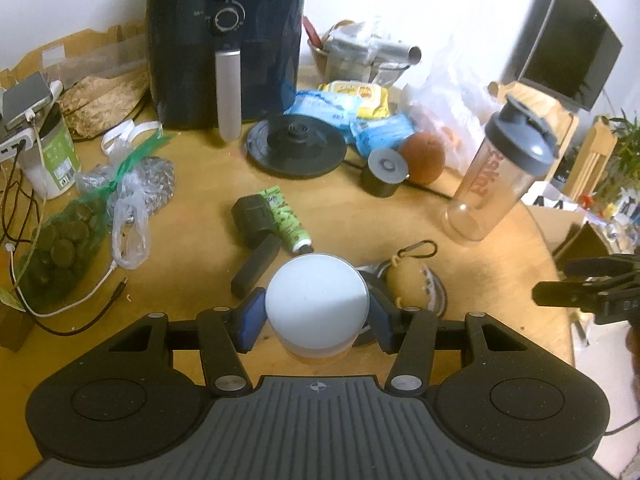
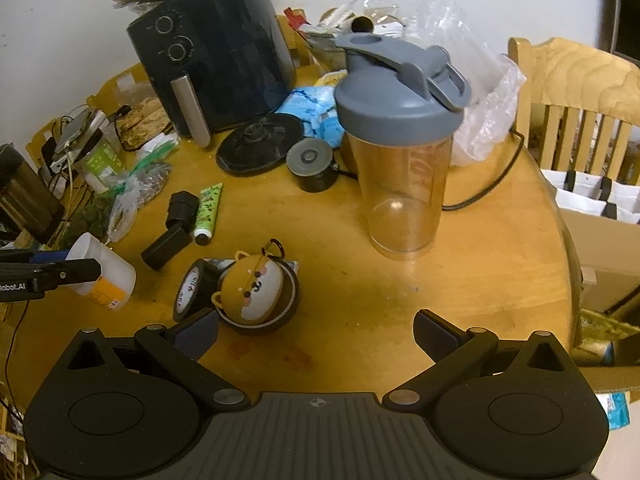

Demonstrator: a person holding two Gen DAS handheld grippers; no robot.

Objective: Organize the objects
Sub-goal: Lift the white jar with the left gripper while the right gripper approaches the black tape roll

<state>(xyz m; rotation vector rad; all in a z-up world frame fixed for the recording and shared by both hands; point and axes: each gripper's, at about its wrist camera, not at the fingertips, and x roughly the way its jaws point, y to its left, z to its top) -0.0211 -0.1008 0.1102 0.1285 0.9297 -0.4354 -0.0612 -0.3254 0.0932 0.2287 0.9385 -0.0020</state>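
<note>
My left gripper [image 1: 316, 320] is shut on a white plastic jar [image 1: 317, 304] with an orange label, held just above the round wooden table [image 1: 192, 184]; the jar also shows in the right wrist view [image 2: 105, 270]. My right gripper [image 2: 316, 334] is open and empty over the table's front part. A plush bear keychain [image 2: 253, 286] sits on tape rolls [image 2: 188, 290] just left of the right gripper's left finger. A clear shaker bottle [image 2: 400, 136] with a grey lid stands ahead of the right gripper. A green tube [image 1: 289, 218] and a black adapter [image 1: 256, 236] lie mid-table.
A black air fryer [image 1: 226, 40] stands at the back, with a black kettle base [image 1: 296, 146], a small black pot [image 1: 384, 172] and snack packets [image 1: 352, 104] beside it. Plastic bags [image 1: 68, 240] and cables [image 1: 60, 308] crowd the left. A wooden chair [image 2: 576, 96] stands right.
</note>
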